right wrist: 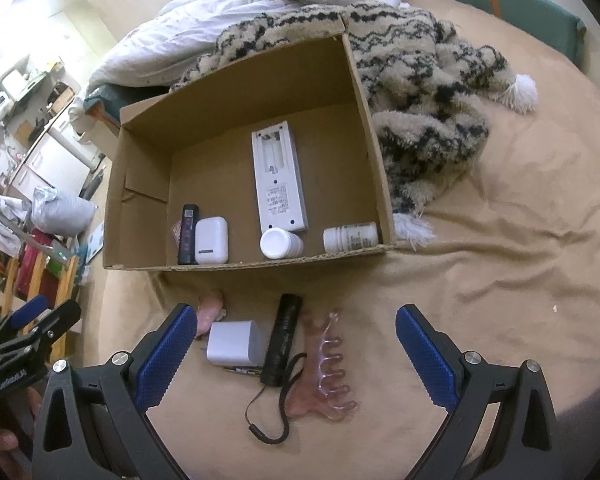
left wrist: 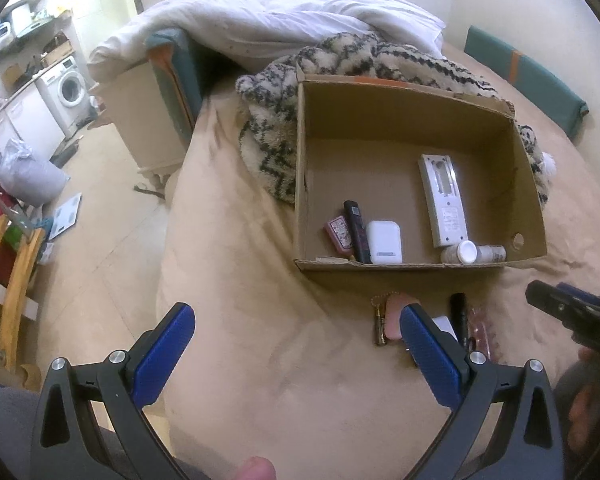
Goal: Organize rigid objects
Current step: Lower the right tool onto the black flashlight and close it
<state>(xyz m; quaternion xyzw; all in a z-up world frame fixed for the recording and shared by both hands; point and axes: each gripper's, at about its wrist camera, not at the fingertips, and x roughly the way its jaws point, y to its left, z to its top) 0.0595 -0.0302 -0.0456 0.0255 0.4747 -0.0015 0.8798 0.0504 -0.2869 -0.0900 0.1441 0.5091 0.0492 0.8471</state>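
Note:
An open cardboard box sits on the tan bedspread. It holds a white remote face down, a white earbud case, a black stick and two white pill bottles. In front of the box lie a white charger, a black flashlight with a cord, a pink comb-like massager and a pink item. My right gripper is open above these loose items. My left gripper is open and empty over the bedspread, left of them.
A patterned fluffy blanket and a white duvet lie behind the box. The bed edge drops to the floor on the left. A washing machine and clutter stand far left. A teal headboard cushion is at back right.

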